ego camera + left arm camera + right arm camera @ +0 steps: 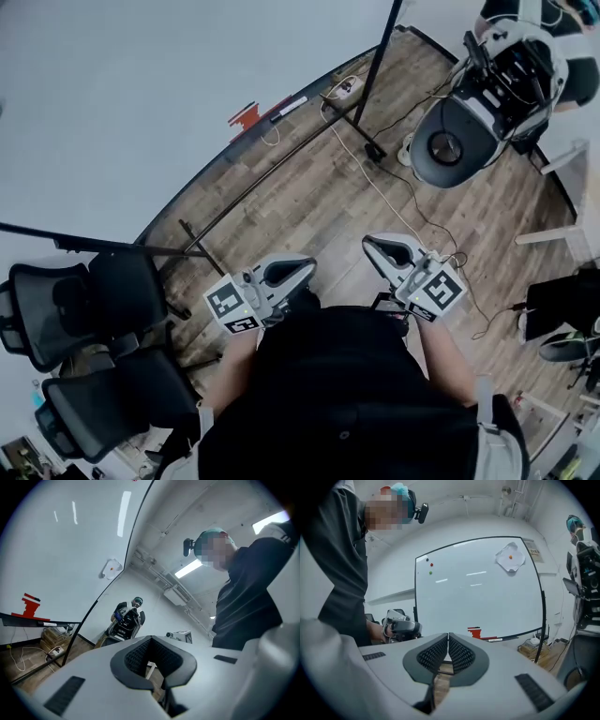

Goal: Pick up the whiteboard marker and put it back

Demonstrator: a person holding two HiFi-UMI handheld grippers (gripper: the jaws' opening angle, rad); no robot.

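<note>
Both grippers are held low and close to the person's body, over the wood floor (309, 202). My left gripper (151, 639) has its 2 jaws pressed together at the tips with nothing between them, and the right gripper (448, 636) is the same. The marker (495, 640) lies on the ledge (520, 635) along the whiteboard's (478, 588) bottom edge. It is just beside the red eraser (474, 632) and well apart from both grippers.
</note>
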